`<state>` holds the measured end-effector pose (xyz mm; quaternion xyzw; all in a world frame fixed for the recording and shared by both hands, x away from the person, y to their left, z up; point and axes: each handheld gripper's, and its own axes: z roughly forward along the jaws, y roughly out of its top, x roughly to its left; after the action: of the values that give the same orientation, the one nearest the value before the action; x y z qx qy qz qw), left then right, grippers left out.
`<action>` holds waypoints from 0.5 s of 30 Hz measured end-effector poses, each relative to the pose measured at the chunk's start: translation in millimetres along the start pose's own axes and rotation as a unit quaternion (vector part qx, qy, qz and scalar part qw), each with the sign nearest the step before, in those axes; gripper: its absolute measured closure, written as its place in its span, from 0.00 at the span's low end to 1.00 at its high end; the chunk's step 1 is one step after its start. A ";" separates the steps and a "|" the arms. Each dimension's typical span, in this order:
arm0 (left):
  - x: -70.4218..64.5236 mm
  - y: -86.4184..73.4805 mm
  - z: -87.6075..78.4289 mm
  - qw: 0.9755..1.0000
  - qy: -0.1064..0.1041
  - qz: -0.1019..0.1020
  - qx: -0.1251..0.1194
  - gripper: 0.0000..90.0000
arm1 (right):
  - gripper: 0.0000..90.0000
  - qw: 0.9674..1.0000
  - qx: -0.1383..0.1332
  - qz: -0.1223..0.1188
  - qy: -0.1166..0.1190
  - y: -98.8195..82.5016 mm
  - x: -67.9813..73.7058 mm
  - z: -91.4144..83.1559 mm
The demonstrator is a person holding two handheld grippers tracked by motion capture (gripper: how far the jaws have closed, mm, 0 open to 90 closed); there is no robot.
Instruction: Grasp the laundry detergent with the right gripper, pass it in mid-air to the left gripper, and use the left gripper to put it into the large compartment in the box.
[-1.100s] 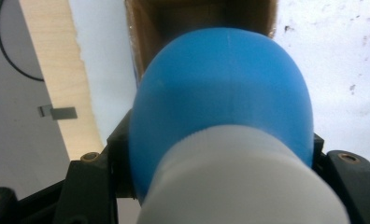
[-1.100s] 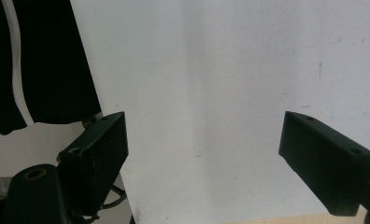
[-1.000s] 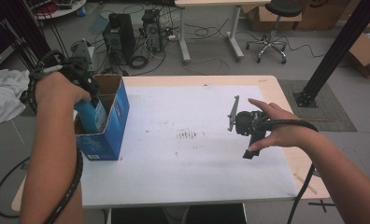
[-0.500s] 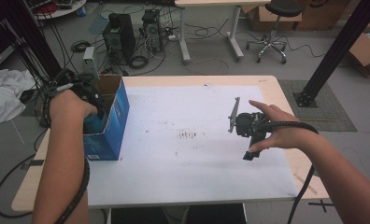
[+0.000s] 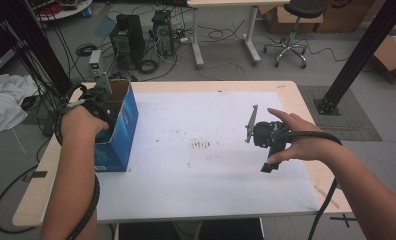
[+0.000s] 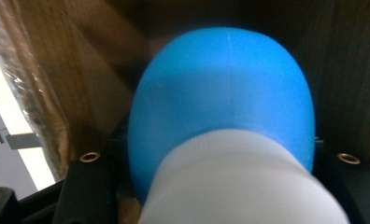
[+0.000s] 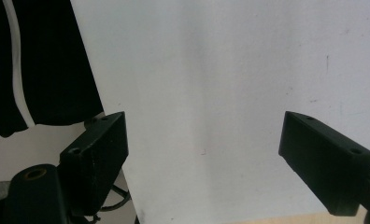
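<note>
Reaching down into the blue box (image 5: 117, 131), the left claw (image 5: 100, 102) has its jaws closed tight on a blue and white thing (image 6: 220, 107); that thing sits right between the jaws, with the brown cardboard walls of the box close on both sides of it; the right claw (image 7: 204, 154) hangs over the white sheet (image 5: 196, 165), well apart from the box; its jaws stand wide open with nothing between them, and the sheet lies bare below them.
</note>
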<state>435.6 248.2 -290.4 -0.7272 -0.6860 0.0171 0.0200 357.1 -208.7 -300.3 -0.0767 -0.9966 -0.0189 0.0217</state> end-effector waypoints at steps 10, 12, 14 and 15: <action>2.5 -2.5 1.0 1.000 -0.012 -0.018 -0.006 0.43 | 0.17 1.000 -0.001 0.000 0.000 -0.7 1.5 -0.7; 2.4 -2.9 1.1 1.000 -0.014 -0.018 -0.007 0.43 | 0.17 1.000 -0.001 -0.001 -0.001 -0.6 1.5 -1.5; 2.3 -3.1 1.1 1.000 -0.014 -0.018 -0.007 0.43 | 0.17 1.000 0.002 -0.002 -0.001 -0.4 2.0 -2.8; 2.4 -3.2 1.2 1.000 -0.015 -0.019 -0.007 0.42 | 0.17 1.000 -0.002 0.000 -0.001 -0.5 2.6 -2.4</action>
<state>432.4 250.8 -291.4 -0.7135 -0.7003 0.0225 0.0046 354.6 -208.9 -297.7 -0.0771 -0.9966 -0.0204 0.0207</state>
